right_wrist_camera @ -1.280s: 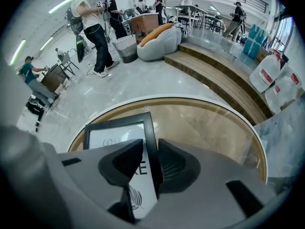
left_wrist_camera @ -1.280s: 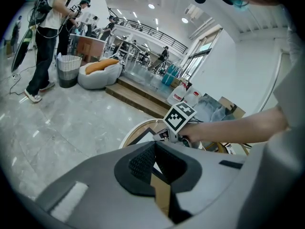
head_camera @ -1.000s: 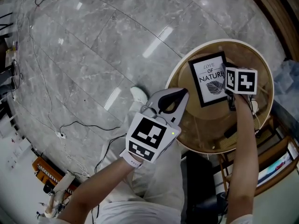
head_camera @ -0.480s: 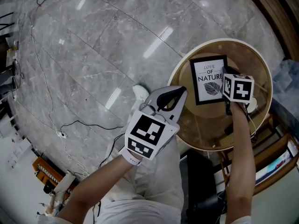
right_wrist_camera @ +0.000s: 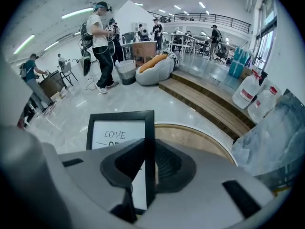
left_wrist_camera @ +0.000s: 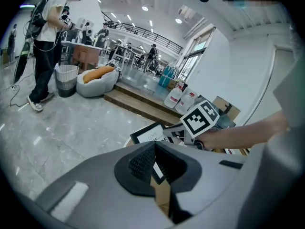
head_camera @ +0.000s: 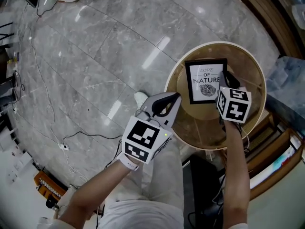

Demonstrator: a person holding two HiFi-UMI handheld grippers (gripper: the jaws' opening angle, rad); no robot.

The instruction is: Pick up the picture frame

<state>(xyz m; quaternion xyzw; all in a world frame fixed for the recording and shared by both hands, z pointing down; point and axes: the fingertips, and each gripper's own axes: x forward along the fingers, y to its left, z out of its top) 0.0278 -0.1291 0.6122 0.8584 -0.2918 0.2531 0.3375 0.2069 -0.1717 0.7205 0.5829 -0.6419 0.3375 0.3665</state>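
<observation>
The picture frame (head_camera: 205, 80) is black with a white print reading "LOVE OF NATURE". It hangs over the round wooden table (head_camera: 249, 75), and my right gripper (head_camera: 225, 78) is shut on its right edge. In the right gripper view that edge of the frame (right_wrist_camera: 119, 130) runs between the pads of the right gripper (right_wrist_camera: 145, 161). My left gripper (head_camera: 173, 100) is shut on nothing, just off the table's left rim. The left gripper view shows the left gripper (left_wrist_camera: 155, 157) low in front, with the frame (left_wrist_camera: 147, 134) and the right gripper's marker cube (left_wrist_camera: 202, 119) beyond it.
Grey marble floor spreads to the left, with a thin cable (head_camera: 71, 135) and my white shoe (head_camera: 141, 98) on it. Wooden shelving (head_camera: 279, 151) and a grey-blue bag (head_camera: 289, 82) crowd the right. People, steps and water jugs (right_wrist_camera: 248, 92) stand far off.
My right gripper has carried the frame a little to the left over the table, and its marker cube has swung lower. The left gripper has drifted slightly left and down.
</observation>
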